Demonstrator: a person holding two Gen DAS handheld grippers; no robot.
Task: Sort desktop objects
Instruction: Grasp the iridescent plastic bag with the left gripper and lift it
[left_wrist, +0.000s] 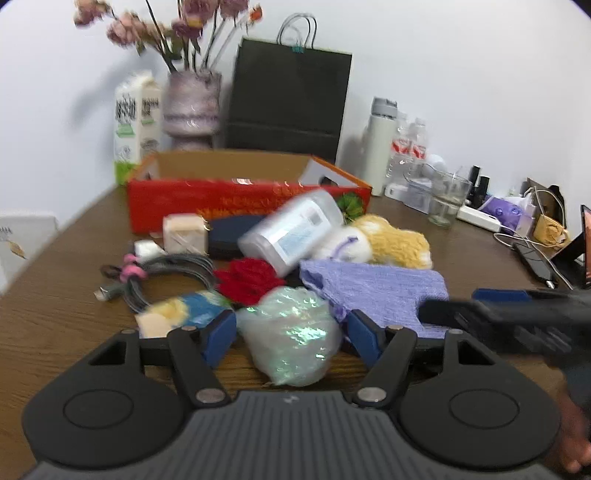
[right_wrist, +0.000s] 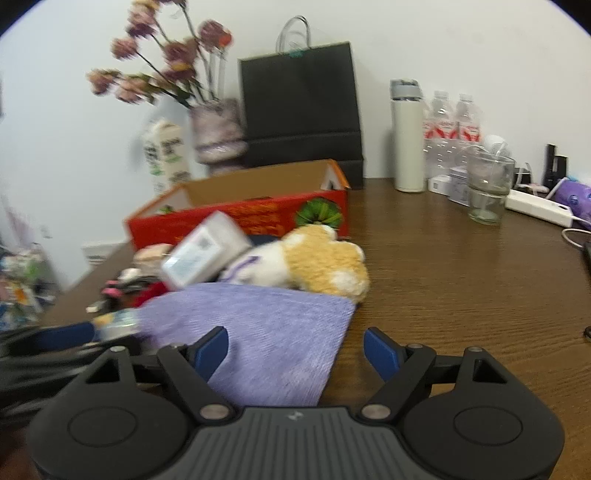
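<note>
While both claws gape, left claw (left_wrist: 291, 332) flanks iridescent bag (left_wrist: 291, 336), right claw (right_wrist: 295, 354) over purple cloth (right_wrist: 258, 332)

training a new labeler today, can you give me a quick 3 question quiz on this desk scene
1. True or false: the left hand-held gripper has its fingers spread on either side of the iridescent plastic bag.
2. Multiple choice: what lies under the right hand-held gripper? A) purple cloth B) coiled cable C) red knit flower
3. Fill in: the open red cardboard box stands in front of a black paper ____.

Key:
1. True; the bag sits between the open fingers.
2. A, the purple cloth.
3. bag: the black paper bag stands against the wall.
</note>
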